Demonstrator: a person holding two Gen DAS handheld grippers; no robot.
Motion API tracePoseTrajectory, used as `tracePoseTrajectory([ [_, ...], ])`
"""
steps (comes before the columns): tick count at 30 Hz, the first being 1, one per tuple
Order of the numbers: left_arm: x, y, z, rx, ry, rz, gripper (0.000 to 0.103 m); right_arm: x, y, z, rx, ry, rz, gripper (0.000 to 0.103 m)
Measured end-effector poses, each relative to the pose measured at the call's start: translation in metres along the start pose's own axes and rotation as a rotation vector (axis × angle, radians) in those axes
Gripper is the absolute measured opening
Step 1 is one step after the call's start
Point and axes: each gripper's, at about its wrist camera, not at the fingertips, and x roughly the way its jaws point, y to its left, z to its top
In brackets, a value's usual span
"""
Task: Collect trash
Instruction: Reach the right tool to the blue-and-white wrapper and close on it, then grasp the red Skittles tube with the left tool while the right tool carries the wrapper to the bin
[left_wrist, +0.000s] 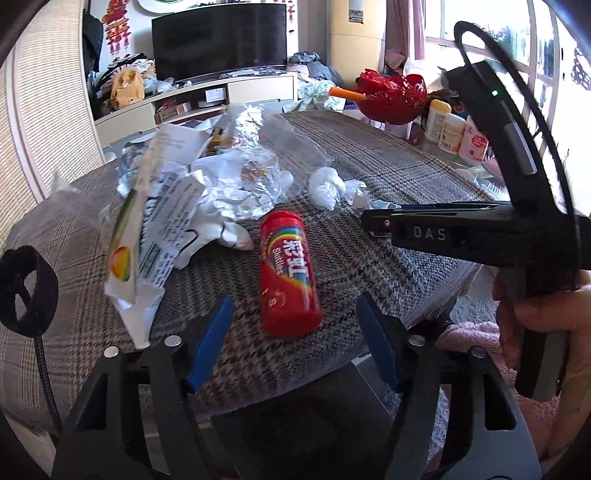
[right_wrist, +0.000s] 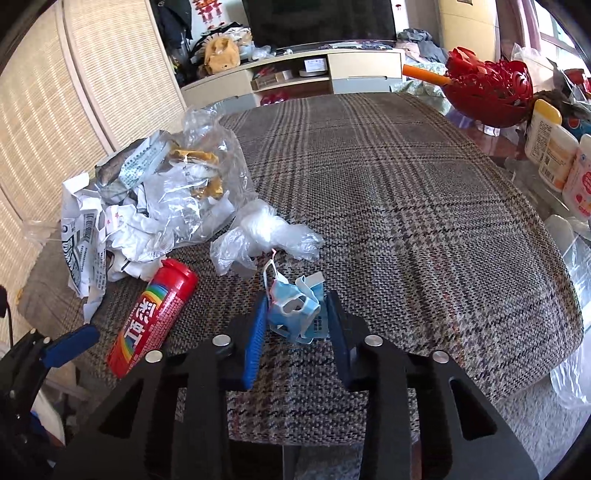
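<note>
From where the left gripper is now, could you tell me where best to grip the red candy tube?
Grip the red candy tube across its round body, near the middle, coming from its near end: it lies flat, pointing away, between the left gripper fingers.

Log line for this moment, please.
left gripper: open, red candy tube ahead | right gripper: jaws shut on crumpled blue mask

The worktop (right_wrist: 388, 192) wears a grey-brown plaid weave crossed by thin dark and reddish lines. On it the candy tube (left_wrist: 288, 273) is glossy red with a rainbow band and white lettering, the crumpled face mask (right_wrist: 297, 314) is pale blue with white straps, the wadded plastic glove (right_wrist: 262, 236) is milky clear, and the crumpled paper (right_wrist: 96, 236) is white with black print. The right claw (right_wrist: 299, 332) is black with blue pads, and behind stands a bright red lattice bowl (right_wrist: 487, 92).
</note>
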Motion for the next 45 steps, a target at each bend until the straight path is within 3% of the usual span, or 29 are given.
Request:
tracePoseTrajectory([
  [8, 0.021, -0.002, 0.01, -0.007, 0.034, -0.009, 0.037, -0.011, -0.009, -0.002, 0.002, -0.032, 0.001, 0.027],
  [27, 0.012, -0.012, -0.011, -0.01, 0.04, 0.006, 0.034, -0.032, -0.004, -0.035, 0.018, -0.049, 0.051, 0.026],
  [35, -0.032, -0.006, -0.046, -0.037, -0.006, -0.01, 0.033, -0.058, 0.001, -0.072, 0.014, -0.079, 0.119, 0.026],
  [45, -0.093, 0.004, -0.089, -0.076, -0.077, 0.047, 0.033, -0.096, 0.035, -0.113, -0.037, -0.11, 0.216, 0.026],
])
